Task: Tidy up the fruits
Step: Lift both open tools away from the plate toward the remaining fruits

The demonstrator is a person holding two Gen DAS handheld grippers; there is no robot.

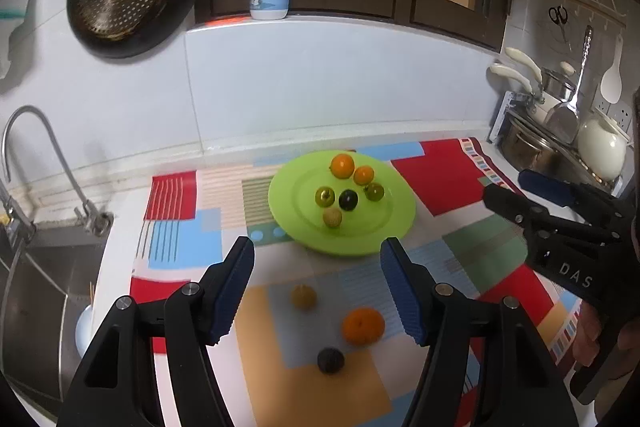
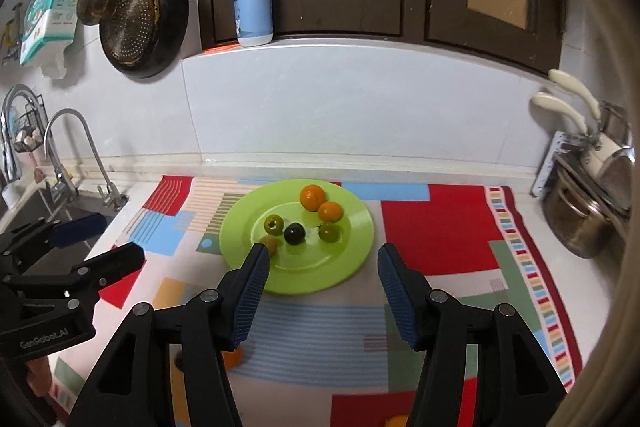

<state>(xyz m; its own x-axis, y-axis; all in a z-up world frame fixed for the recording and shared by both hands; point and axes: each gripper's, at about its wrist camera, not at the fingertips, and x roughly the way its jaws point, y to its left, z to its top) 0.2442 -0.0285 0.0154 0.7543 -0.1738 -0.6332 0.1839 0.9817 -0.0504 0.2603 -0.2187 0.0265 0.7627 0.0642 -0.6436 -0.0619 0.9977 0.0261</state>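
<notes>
Kitchen counter under a patchwork mat, sink off to the left. Nearest, between the parted, empty jaws of the left gripper: a dark plum, a loose orange and a small yellowish fruit, all apart on the mat. Right gripper likewise spread, holding nothing. Farther back, the green plate carrying six fruits, grouped by kind. Probably best: drop straight over one loose fruit, close gently at its widest part, then set it beside its match.
</notes>
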